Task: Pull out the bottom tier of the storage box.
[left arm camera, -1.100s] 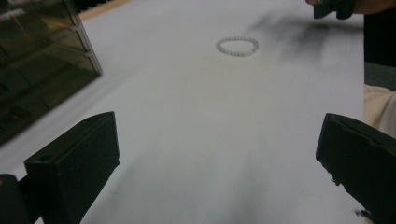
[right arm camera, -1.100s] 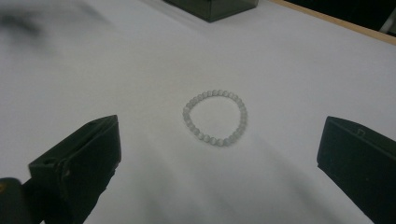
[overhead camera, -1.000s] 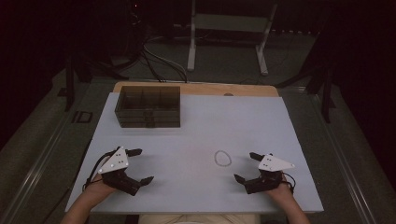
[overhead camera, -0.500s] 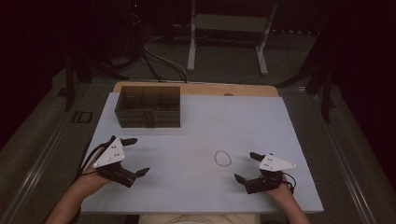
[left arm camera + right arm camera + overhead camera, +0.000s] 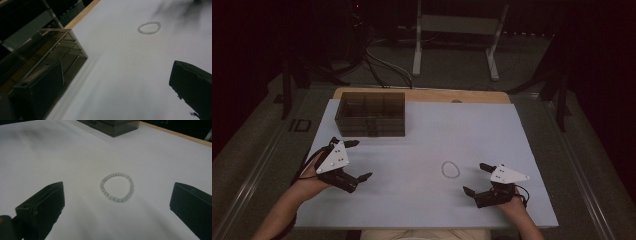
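Lying flat on the white bench point(image 5: 422, 200), the pale bead bracelet point(image 5: 117, 187) sits near the right gripper point(image 5: 482, 179) and just ahead of it, well apart from the dark compartment box point(image 5: 370, 114) at the far left of the bench. The right gripper rests low at the near edge with its jaws spread wide, and in the right gripper view the bracelet falls squarely between them, which suggests the hand is lined up for a straight reach onto the beads. The left gripper point(image 5: 355, 161), jaws also wide and empty, is lifted and tilted toward the box; in the left gripper view the box point(image 5: 42, 72) stands just beside one jaw, with the bracelet point(image 5: 149, 27) farther off. That posture looks like readiness to steady or open the box, the likely home for the bracelet.
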A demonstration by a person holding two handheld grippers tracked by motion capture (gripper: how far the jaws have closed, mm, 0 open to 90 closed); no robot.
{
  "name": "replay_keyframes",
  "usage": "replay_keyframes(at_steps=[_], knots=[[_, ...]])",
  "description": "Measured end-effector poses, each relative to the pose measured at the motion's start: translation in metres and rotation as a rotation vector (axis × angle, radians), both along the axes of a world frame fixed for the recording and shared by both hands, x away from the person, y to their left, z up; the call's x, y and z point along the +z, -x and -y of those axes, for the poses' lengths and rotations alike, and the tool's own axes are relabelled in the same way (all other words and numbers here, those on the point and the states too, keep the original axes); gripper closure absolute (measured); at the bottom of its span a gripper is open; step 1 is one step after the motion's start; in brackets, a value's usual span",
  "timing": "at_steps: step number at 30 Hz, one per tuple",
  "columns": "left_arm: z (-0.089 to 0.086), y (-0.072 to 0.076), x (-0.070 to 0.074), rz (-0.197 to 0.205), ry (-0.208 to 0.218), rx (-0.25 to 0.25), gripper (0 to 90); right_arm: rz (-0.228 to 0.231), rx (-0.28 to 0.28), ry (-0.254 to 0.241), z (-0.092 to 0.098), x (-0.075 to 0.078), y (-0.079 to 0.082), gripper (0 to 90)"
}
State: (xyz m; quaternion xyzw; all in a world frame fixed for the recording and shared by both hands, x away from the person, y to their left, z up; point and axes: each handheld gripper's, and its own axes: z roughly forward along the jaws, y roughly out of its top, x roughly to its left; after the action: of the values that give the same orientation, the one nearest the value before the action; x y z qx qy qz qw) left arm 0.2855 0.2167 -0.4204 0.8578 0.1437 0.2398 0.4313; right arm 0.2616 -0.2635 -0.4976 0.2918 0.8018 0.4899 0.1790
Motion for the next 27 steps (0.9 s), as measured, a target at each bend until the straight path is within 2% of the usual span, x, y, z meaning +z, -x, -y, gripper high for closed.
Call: replay_keyframes(at_steps=[9, 27], knots=[[0.006, -0.014, 0.001, 0.043, -0.066, 0.025, 0.8, 0.008, -0.005, -0.012, 0.002, 0.002, 0.000, 0.0], [0.024, -0.044, -0.015, 0.107, -0.277, 0.076, 0.8, 0.004, 0.001, -0.012, 0.002, 0.002, 0.000, 0.0]])
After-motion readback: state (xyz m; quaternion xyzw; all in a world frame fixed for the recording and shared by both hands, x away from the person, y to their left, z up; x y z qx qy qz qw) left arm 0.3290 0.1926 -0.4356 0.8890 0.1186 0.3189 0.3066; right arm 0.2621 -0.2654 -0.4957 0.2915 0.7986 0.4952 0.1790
